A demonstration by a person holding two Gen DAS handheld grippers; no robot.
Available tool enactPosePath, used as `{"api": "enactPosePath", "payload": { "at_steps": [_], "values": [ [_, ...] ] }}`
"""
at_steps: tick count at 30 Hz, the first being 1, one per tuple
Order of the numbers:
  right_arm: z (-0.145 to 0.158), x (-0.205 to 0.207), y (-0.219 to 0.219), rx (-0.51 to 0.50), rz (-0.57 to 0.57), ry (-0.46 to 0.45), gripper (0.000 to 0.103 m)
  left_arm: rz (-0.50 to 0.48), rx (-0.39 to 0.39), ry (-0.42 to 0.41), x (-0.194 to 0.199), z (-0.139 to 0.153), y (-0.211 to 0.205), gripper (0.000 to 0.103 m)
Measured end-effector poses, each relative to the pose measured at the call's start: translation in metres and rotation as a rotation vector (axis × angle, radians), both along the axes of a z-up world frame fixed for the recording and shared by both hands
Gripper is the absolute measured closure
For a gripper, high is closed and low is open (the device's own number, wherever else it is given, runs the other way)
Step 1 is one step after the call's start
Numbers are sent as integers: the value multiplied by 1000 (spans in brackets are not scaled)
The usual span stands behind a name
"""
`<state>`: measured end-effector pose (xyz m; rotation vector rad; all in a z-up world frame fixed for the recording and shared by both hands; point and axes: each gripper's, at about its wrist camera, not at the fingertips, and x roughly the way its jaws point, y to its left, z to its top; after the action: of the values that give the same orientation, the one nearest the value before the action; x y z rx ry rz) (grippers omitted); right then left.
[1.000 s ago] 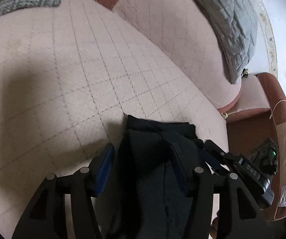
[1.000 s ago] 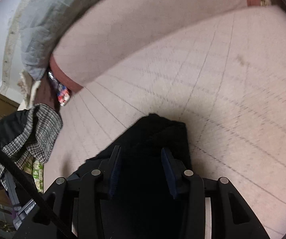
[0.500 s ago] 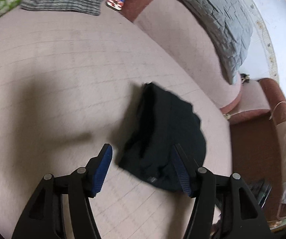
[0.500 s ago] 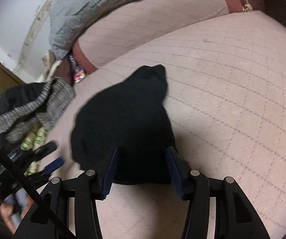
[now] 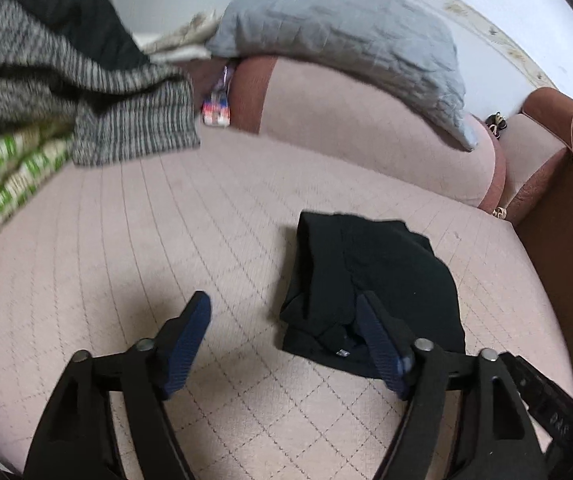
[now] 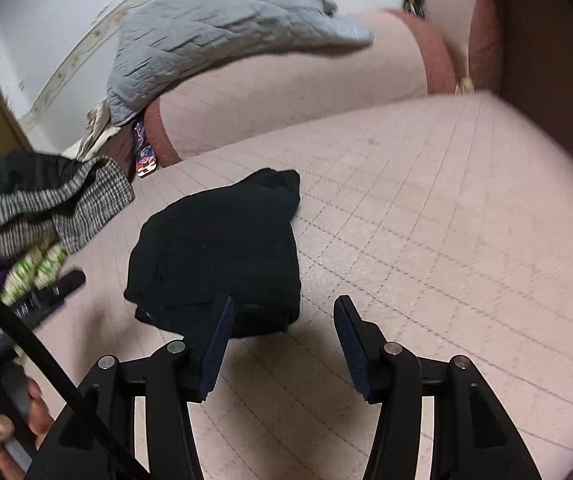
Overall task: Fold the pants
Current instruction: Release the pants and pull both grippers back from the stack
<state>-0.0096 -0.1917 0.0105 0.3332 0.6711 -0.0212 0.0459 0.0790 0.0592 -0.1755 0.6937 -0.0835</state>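
Note:
The black pants (image 5: 370, 276) lie in a folded bundle on the pink quilted sofa seat (image 5: 146, 248). My left gripper (image 5: 283, 300) hovers above the seat in front of them. Its jaws are opening and nothing is between the pads; its right finger (image 5: 378, 336) overlaps the bundle's near edge in the picture. In the right wrist view the pants (image 6: 222, 240) sit ahead and to the left. My right gripper (image 6: 284, 304) stands open over bare seat beside them, holding nothing. The left gripper (image 6: 46, 292) and a hand (image 6: 6, 428) show at that view's left edge.
A grey quilted pillow (image 5: 346, 28) rests on the sofa back (image 5: 366, 140). A heap of grey striped and dark clothes (image 5: 66, 92) lies on the seat's left, over green-patterned fabric (image 5: 2, 184). A brown armrest (image 5: 558, 184) bounds the right. A colourful packet (image 5: 216, 108) sits by the backrest.
Both grippers let go of the black pants and drew back from them. Their jaws stand wider. The pants now lie as a bundle on the seat.

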Motion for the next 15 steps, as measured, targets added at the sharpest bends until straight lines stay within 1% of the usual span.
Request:
{"api": "enactPosePath", "payload": {
  "at_steps": [2,3,5,6,8,10,13,15],
  "values": [
    [2,-7,8,-42,-7,-14,39,19,36,-69,-11,8,-4,15],
    [3,-10,10,-51,-9,-20,38,27,44,-98,-16,12,-5,13],
    [4,-14,15,-71,-4,-25,34,44,46,-159,-26,20,-7,4],
    [4,-15,16,-78,-1,-22,32,47,41,-181,-29,22,-7,3],
    [2,-19,20,-95,4,-18,31,44,33,-209,-36,27,-9,0],
    [0,-20,24,-107,9,-10,30,28,38,-209,-38,28,-12,0],
    [-4,-20,27,-109,10,6,29,11,50,-176,-35,24,-15,0],
    [-6,-19,29,-108,7,15,29,-3,58,-138,-31,18,-18,0]
  ]
}}
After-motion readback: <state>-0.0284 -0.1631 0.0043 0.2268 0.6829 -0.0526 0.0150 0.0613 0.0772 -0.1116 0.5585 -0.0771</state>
